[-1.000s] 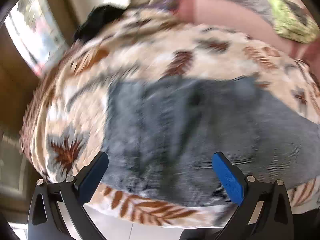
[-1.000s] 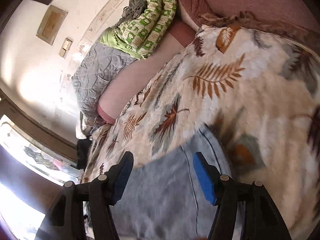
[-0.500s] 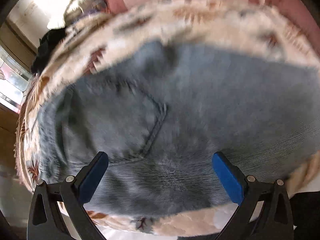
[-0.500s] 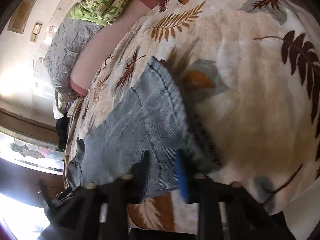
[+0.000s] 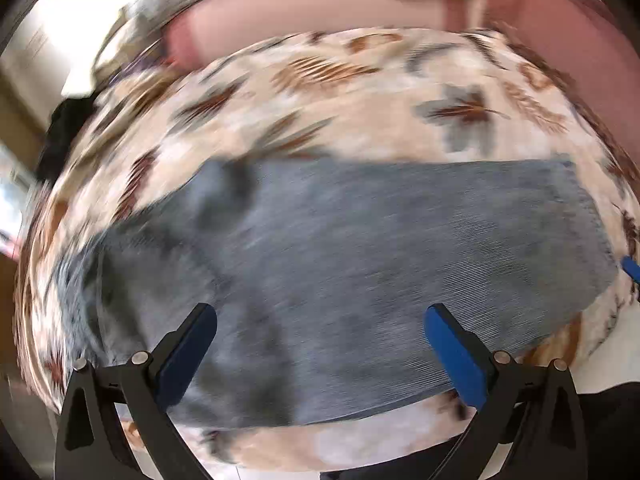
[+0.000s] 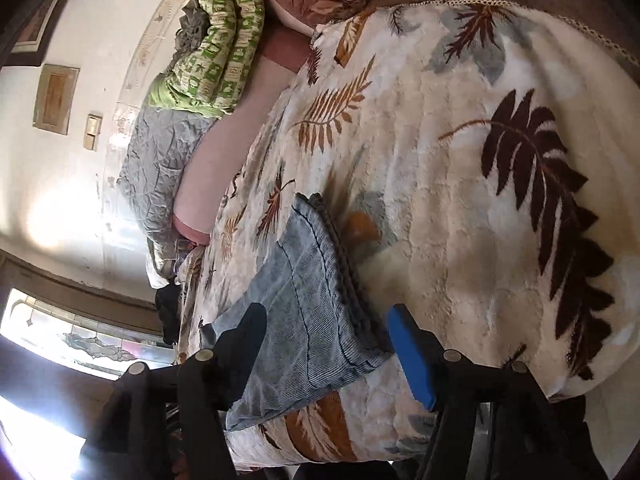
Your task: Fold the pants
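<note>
Grey-blue corduroy pants (image 5: pixel 360 264) lie flat in a long folded strip on a cream blanket with leaf prints (image 5: pixel 360 112). My left gripper (image 5: pixel 320 344) is open and empty, hovering above the pants' near edge. In the right wrist view the pants' hem end (image 6: pixel 308 292) lies between the fingers of my right gripper (image 6: pixel 324 344), which is open, its fingers either side of the hem. One blue pad of the right gripper (image 5: pixel 632 268) shows at the right edge of the left wrist view.
The blanket (image 6: pixel 460 184) covers a bed with a pink mattress edge (image 6: pixel 216 160). A green patterned quilt (image 6: pixel 216 48) and a grey quilt (image 6: pixel 160 168) are piled along the far wall. A dark garment (image 5: pixel 68 136) lies at the bed's far left. A window (image 6: pixel 80 344) is beyond.
My right gripper was nearly shut at the pants' hem half a second ago and has opened. My left gripper has pulled back from the pants, so more blanket shows.
</note>
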